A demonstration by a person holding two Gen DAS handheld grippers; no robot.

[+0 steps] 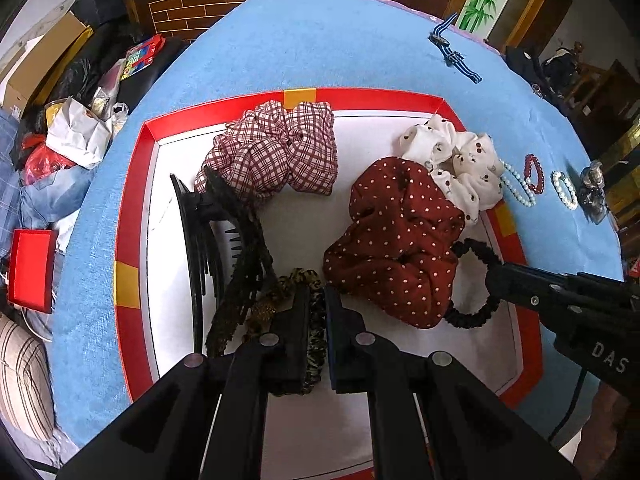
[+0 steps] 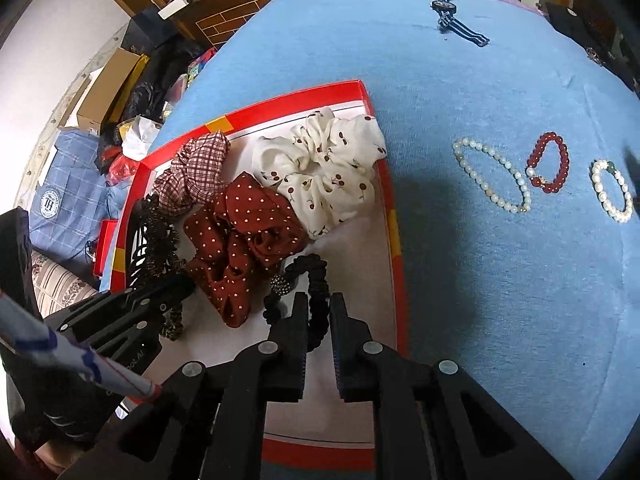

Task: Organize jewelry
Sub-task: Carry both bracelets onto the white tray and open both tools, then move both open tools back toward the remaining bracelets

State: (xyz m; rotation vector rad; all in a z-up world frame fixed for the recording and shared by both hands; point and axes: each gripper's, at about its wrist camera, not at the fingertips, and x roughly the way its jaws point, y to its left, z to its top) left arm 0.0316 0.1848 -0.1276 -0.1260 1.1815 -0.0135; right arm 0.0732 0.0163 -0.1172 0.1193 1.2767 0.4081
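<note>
Left gripper (image 1: 318, 320) clenched on leopard tie (image 1: 314, 344); right gripper (image 2: 319, 320) slack around black tie (image 2: 316, 280), probably released. Either could snag and drag out of the tray (image 1: 132, 216).

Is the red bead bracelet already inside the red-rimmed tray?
No, the red bead bracelet lies on the blue cloth, outside the tray, between two white bead bracelets.

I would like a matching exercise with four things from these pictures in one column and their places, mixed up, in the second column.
Things:
1. striped watch
2. red bead bracelet
3. leopard hair tie
4. black hair tie

Places:
A. between the fingers of the left claw
B. on the blue cloth, between two white bead bracelets
C. between the fingers of the right claw
D. alone at the far edge of the blue cloth

Pairs: 1-D, 2-B, 3-A, 4-C
</note>
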